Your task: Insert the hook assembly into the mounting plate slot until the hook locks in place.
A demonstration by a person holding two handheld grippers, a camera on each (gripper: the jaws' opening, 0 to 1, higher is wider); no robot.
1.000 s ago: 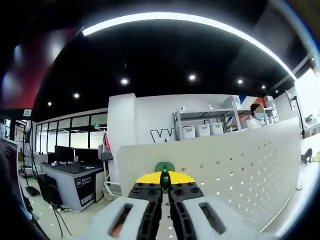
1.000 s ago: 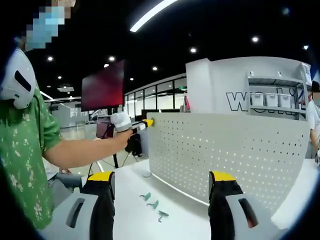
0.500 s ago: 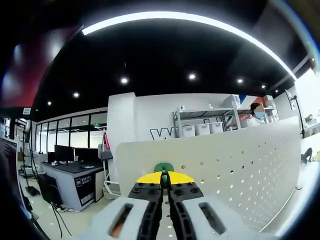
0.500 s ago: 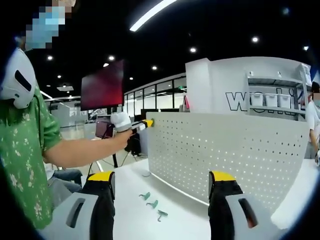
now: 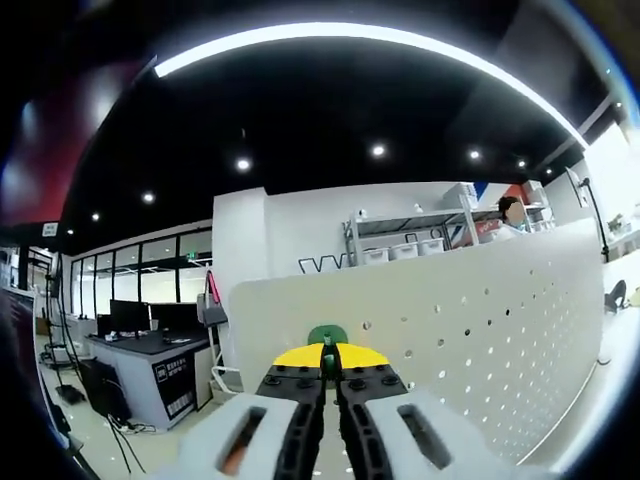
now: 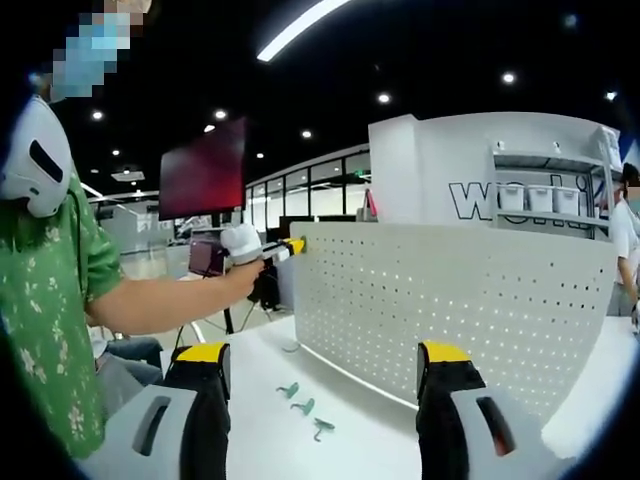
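Observation:
A green hook (image 5: pixel 327 335) sticks out beyond the yellow tips of my left gripper (image 5: pixel 331 356), which is shut on it and held against the upper left corner of the white perforated plate (image 5: pixel 470 330). The right gripper view shows that left gripper (image 6: pixel 283 247) in a person's hand at the top left corner of the same plate (image 6: pixel 450 300). My right gripper (image 6: pixel 322 358) stands open and wide above the table, nothing between its fingers. Three more green hooks (image 6: pixel 304 407) lie on the white table (image 6: pixel 350 430) in front of the plate.
A person in a green patterned shirt (image 6: pixel 45 290) stands at the left with an arm stretched to the plate. Behind the plate are a white wall with shelving (image 5: pixel 400 245), office desks (image 5: pixel 150 345) and another person (image 5: pixel 512 215) at the far right.
The left gripper view has shifted slightly; the plate's top edge sits a little higher in it. The right gripper and the loose hooks have stayed put.

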